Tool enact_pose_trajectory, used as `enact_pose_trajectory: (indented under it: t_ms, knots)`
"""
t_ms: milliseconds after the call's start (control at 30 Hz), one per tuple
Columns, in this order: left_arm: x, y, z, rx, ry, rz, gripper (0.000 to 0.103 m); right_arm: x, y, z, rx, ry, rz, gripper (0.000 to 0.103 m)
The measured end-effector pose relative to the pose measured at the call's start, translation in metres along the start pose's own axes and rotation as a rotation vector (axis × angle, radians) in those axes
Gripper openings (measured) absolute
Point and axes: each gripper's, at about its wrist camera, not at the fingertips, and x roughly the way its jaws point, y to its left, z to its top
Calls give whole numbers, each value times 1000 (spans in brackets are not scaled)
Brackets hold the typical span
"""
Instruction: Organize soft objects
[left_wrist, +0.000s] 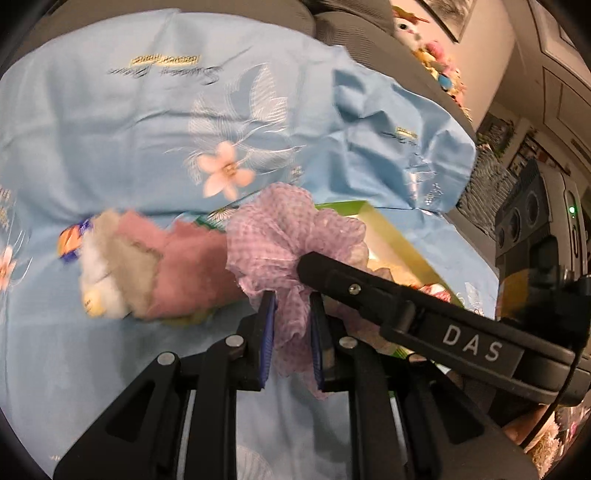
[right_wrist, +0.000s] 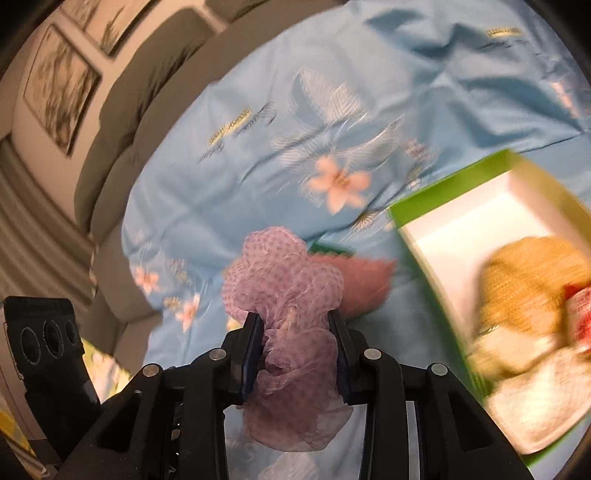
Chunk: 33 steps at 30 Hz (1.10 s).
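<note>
A lilac checked gauze scrunchie is pinched by both grippers above the blue bedsheet. My left gripper is shut on its lower part. My right gripper is shut on the same scrunchie, and its black finger crosses the left wrist view from the right. A pink fuzzy item with beige and white soft pieces lies on the sheet to the left. A green box with a white inside holds a yellow knit item and other soft things.
The light blue floral bedsheet covers a grey sofa. Stuffed toys sit at the far right on the sofa. Framed pictures hang on the wall. A black device stands at the right.
</note>
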Motion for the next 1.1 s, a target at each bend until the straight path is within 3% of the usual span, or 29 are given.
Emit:
enact_pose_trajectory:
  t_ms: [233, 533, 967, 1100]
  knots:
    - [34, -41, 24, 83, 23, -60, 14, -31, -57, 22, 126, -77, -86, 36]
    - [99, -89, 38, 122, 133, -95, 14, -45, -119, 42, 246, -119, -229, 36]
    - [153, -112, 39, 149, 228, -75, 16, -40, -173, 40, 381, -45, -386, 37]
    - [164, -106, 34, 129, 269, -69, 19, -37, -172, 39, 365, -3, -473, 54]
